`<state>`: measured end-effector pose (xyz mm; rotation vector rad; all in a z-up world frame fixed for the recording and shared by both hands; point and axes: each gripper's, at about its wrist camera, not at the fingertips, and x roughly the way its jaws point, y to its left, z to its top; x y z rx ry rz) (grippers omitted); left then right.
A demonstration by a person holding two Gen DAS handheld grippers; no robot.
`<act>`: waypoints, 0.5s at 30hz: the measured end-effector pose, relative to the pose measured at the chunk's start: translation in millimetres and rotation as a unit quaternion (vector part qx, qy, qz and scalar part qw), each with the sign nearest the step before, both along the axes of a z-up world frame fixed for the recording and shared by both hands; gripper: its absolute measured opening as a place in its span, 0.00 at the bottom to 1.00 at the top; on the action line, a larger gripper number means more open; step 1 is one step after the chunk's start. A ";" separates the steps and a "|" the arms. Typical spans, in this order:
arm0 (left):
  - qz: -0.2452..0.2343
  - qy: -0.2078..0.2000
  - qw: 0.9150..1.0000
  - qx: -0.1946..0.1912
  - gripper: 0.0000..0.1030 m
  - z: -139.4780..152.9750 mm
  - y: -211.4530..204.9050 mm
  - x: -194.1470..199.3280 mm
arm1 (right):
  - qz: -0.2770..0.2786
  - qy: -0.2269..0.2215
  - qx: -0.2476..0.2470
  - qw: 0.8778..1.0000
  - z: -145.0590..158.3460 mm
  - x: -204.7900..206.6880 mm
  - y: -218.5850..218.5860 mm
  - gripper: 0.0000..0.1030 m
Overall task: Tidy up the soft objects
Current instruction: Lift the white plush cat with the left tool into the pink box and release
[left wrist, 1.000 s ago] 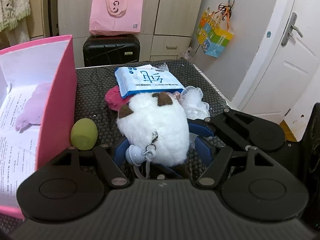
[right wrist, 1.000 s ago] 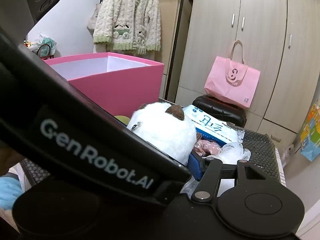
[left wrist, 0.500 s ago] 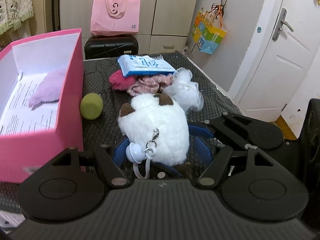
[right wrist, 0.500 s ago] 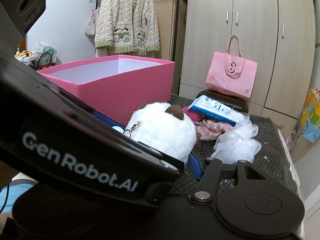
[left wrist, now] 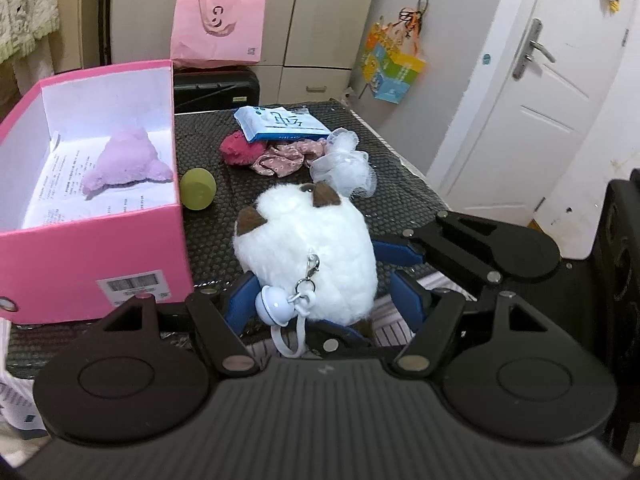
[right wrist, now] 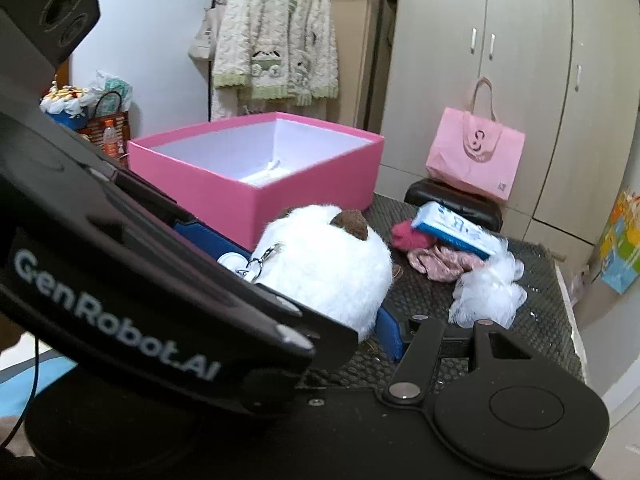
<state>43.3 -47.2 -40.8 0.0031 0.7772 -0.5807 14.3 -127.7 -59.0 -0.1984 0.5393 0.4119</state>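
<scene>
A white plush toy (left wrist: pixel 312 248) with brown ears and a clip-on pale charm (left wrist: pixel 276 304) hangs above the near edge of the black mat (left wrist: pixel 212 232). My left gripper (left wrist: pixel 320 284) is shut on it, blue fingers on both sides. From the right, my right gripper (right wrist: pixel 332 296) also grips the white plush toy (right wrist: pixel 332 264); one of its blue fingers (left wrist: pixel 394 249) presses the plush's right side. In the right wrist view its left finger is hidden by the left gripper's body. The open pink box (left wrist: pixel 88 248) stands to the left, a purple plush (left wrist: pixel 124 160) inside.
A green egg-shaped sponge (left wrist: pixel 198 190) lies beside the box. Farther back on the mat are a red fluffy piece (left wrist: pixel 236 150), pink floral cloth (left wrist: pixel 284 158), a white mesh puff (left wrist: pixel 344 168) and a blue-white tissue pack (left wrist: pixel 280 122). A white door (left wrist: pixel 532 120) is at right.
Both grippers have drawn back and risen with the plush still held. The box and the pile now look farther away, and more of the box's inside shows.
</scene>
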 end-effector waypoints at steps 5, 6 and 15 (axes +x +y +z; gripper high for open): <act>-0.006 -0.006 1.000 0.013 0.68 18.2 15.9 -14.1 | 0.020 -0.003 0.007 1.000 17.8 -11.4 14.2 0.63; -0.005 -0.009 1.000 0.015 0.68 21.9 19.3 -16.5 | 0.024 -0.008 0.004 1.000 21.2 -13.5 18.8 0.63; 0.031 -0.075 0.997 0.009 0.69 56.9 55.4 -33.9 | 0.065 -0.059 0.002 0.996 55.5 -13.4 52.8 0.64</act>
